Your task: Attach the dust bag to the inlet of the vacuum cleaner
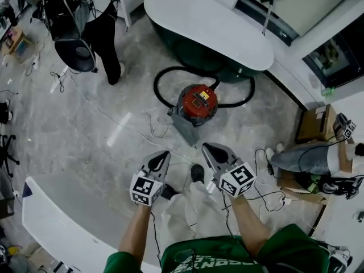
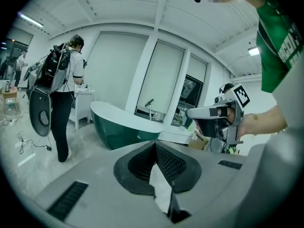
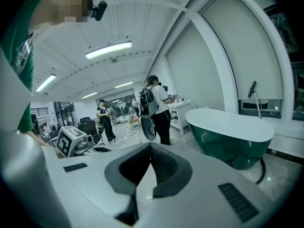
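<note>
The red vacuum cleaner (image 1: 197,102) stands on the floor in the head view, its black hose (image 1: 161,79) looped round it. A grey dust bag (image 1: 185,128) lies flat on the floor against the vacuum's near side. My left gripper (image 1: 164,154) and right gripper (image 1: 208,147) are held side by side well above the floor, on my side of the bag. Both are shut with nothing in them. In the left gripper view its jaws meet at the tip (image 2: 155,144), and the right gripper (image 2: 194,113) shows alongside. The right gripper (image 3: 151,145) looks the same. Neither gripper view shows the vacuum.
A green bathtub with a white rim (image 1: 205,21) stands behind the vacuum. A person in black with a backpack (image 1: 107,33) stands at the far left. A white table (image 1: 57,220) is near left, a cardboard box (image 1: 314,124) right. Cables (image 1: 151,131) trail over the floor.
</note>
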A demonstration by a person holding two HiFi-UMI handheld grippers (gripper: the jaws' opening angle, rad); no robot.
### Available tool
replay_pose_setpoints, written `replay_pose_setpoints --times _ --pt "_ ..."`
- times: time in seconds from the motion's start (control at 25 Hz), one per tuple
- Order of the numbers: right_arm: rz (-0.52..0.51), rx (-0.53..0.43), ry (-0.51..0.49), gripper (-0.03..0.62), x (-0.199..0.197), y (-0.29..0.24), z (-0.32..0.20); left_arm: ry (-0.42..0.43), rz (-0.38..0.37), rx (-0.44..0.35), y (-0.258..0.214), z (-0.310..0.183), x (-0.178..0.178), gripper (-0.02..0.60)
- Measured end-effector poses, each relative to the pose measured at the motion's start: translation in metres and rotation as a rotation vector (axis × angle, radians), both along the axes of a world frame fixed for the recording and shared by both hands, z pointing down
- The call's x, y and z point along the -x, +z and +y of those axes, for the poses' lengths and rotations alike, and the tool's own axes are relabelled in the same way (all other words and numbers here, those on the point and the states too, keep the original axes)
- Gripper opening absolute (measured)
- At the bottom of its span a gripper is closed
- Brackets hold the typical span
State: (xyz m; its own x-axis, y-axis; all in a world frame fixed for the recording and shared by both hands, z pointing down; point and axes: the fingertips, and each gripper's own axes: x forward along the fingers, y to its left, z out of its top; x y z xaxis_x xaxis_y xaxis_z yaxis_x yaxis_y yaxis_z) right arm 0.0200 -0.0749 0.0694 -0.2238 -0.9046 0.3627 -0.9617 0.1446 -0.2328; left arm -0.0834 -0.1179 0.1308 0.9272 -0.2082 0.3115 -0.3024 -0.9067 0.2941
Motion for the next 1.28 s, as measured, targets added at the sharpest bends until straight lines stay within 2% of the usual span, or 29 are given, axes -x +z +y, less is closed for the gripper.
replay_pose_setpoints --times 0.36,0.6,0.84,1.12,1.28 --pt "0.056 -0.074 0.011 0.009 -0.005 -0.085 0.016 -0.042 0.107 0.025 -0.076 0.029 -0.022 0.005" --pt "0.125 -0.162 -0.042 0.009 -0.029 -0.142 0.014 -0.071 0.153 -0.002 -0.12 0.032 -0.067 0.005" --pt "0.025 -0.189 -0.142 0.009 -0.084 -0.175 0.027 -0.118 0.161 -0.035 -0.155 0.044 -0.129 0.005" --pt "-0.011 -0.201 -0.106 0.009 -0.16 -0.19 0.053 -0.119 0.162 -0.064 -0.189 0.059 -0.186 0.005" --pt "-0.053 -0.205 -0.111 0.009 -0.184 -0.193 0.06 -0.11 0.172 -0.078 -0.2 0.061 -0.211 0.005"
